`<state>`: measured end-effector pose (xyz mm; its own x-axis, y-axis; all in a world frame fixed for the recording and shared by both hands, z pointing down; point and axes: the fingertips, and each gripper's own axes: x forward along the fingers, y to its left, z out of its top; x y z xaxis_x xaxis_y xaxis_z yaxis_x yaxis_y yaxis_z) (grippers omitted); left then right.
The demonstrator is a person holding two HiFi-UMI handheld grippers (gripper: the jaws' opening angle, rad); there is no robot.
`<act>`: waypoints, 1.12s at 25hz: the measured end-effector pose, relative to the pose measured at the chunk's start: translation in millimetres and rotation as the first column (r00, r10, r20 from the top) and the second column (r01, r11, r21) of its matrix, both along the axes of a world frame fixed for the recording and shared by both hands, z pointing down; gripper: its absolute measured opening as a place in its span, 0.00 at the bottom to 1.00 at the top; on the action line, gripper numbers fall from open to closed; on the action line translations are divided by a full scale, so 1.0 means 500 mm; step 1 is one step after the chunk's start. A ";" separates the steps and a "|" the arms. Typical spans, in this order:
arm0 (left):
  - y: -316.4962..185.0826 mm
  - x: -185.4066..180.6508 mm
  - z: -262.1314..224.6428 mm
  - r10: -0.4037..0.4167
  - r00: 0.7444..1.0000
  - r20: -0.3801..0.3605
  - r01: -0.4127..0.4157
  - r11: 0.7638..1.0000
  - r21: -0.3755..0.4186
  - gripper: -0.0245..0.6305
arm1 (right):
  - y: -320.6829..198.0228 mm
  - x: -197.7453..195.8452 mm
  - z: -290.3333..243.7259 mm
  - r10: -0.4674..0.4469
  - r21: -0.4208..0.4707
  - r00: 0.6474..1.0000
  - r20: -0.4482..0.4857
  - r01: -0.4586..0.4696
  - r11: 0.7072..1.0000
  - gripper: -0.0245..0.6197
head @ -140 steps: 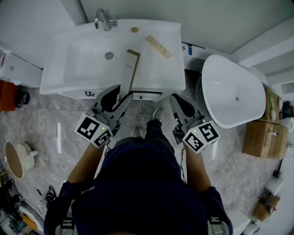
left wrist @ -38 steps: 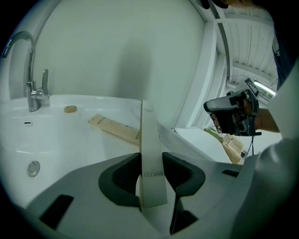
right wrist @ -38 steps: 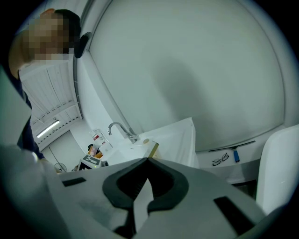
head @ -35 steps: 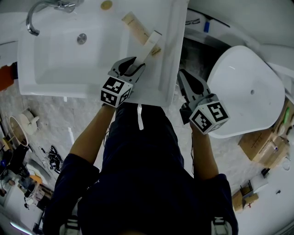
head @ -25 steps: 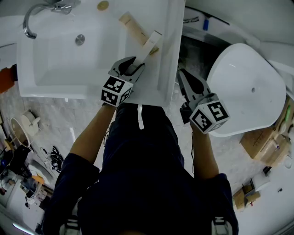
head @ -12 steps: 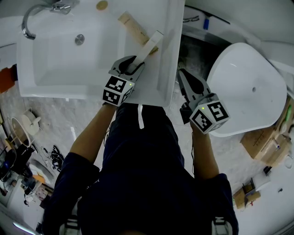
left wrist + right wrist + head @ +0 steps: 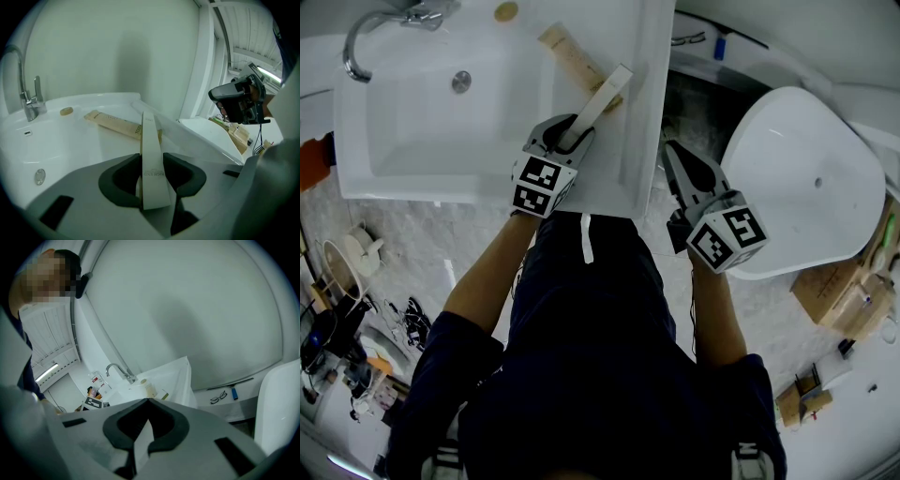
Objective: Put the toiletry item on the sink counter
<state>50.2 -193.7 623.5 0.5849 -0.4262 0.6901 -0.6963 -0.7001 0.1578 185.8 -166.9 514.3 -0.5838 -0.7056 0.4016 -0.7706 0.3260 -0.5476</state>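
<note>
Left gripper [image 7: 562, 134] clamps the slim white box [image 7: 605, 92] over the sink counter [image 7: 633, 122]
A tan box [image 7: 567, 54] lies just ahead; right gripper [image 7: 670, 155] alongside is closed, empty

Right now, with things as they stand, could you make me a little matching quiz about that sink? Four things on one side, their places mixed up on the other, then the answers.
Things:
1. slim white box
2. beige box
3. tap
4. small round tan piece

Places:
A. back left corner of the sink
B. lying flat on the counter, right of the basin
C. gripped in the left claw
D. on the back rim, between tap and beige box

Pairs: 1-C, 2-B, 3-A, 4-D.
</note>
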 end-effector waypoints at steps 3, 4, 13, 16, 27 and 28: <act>-0.001 0.000 0.002 0.002 1.000 0.009 -0.002 1.000 -0.004 0.30 | 0.000 0.000 -0.001 0.000 0.000 1.000 -0.002 0.000 1.000 0.05; 0.000 0.000 0.002 0.002 1.000 0.011 -0.002 1.000 -0.005 0.30 | 0.000 -0.001 -0.002 -0.001 0.000 1.000 -0.003 0.001 1.000 0.05; 0.002 0.003 0.002 0.007 1.000 0.008 -0.007 1.000 -0.010 0.31 | 0.001 -0.001 -0.007 0.001 0.003 1.000 -0.011 0.000 1.000 0.05; 0.002 0.004 0.002 0.009 1.000 0.000 -0.009 1.000 -0.018 0.32 | 0.001 -0.005 -0.009 0.001 0.006 1.000 -0.013 -0.001 1.000 0.05; 0.001 -0.005 -0.025 0.002 0.999 -0.047 -0.002 1.000 -0.006 0.37 | 0.002 -0.016 -0.023 0.006 0.019 0.999 -0.034 -0.005 1.000 0.05; 0.000 -0.008 -0.031 0.001 0.999 -0.051 -0.001 1.000 0.000 0.37 | 0.002 -0.019 -0.026 0.006 0.022 0.999 -0.036 -0.005 1.000 0.05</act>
